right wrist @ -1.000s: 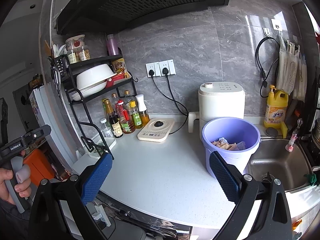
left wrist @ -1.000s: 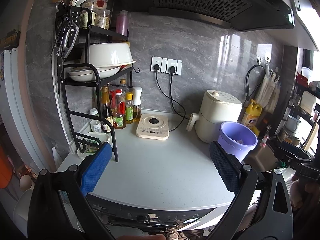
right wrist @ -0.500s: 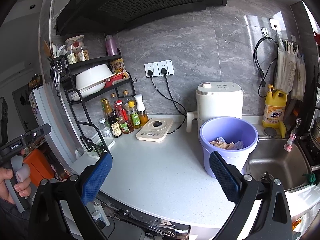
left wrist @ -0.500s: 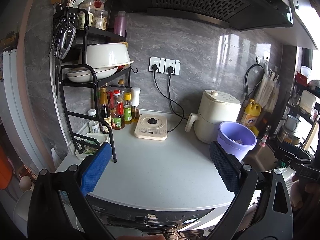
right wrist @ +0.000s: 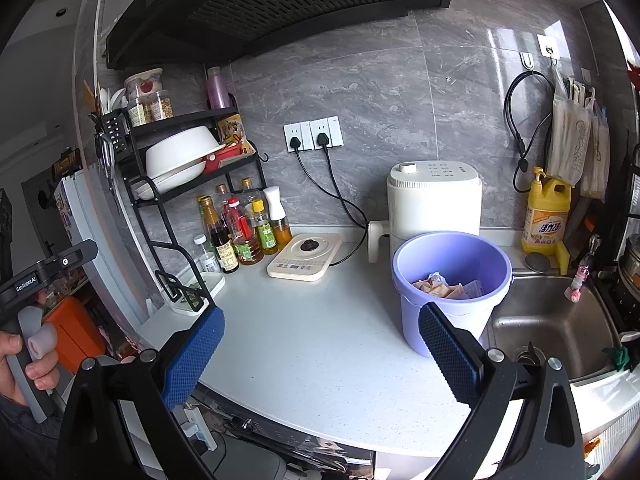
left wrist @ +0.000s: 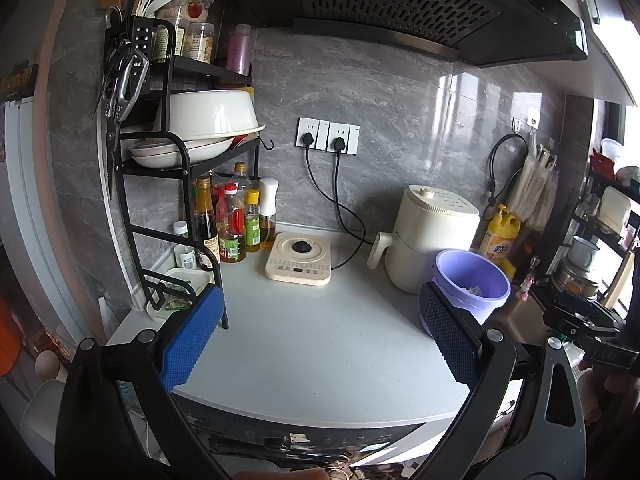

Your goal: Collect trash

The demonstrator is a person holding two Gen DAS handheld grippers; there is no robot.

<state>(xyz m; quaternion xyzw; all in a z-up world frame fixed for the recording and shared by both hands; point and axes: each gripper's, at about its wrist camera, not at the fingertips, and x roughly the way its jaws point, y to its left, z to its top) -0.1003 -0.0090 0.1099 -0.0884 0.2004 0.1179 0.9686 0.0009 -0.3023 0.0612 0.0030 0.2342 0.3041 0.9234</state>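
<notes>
Broadly, the grey countertop [right wrist: 320, 344] takes up most of both views and shows no loose scraps on its bare middle. At its right end sits the steel sink [right wrist: 552, 324], and against the back wall stand the black rack [left wrist: 168, 184], the white cooker [right wrist: 434, 196] and the flat cream hob [left wrist: 298, 258]. Just in front of the cooker, at the edge beside the sink, stands the purple bin [right wrist: 452, 276], holding the trash [right wrist: 440, 286]: crumpled paper and wrappers lying low inside it.

Both tools hang in front of the counter edge, well apart from everything. The left gripper [left wrist: 320, 328] has its blue pads spread wide with nothing between them; the right gripper [right wrist: 320, 340] is likewise spread and empty, its right pad nearest the bin.

From here the likely risk is the bin itself: it looks light and sits close to the sink, so a careless nudge from the right gripper could tip it and spill the paper. The cords [left wrist: 340, 208] trailing from the sockets could also snag a reaching tool.
</notes>
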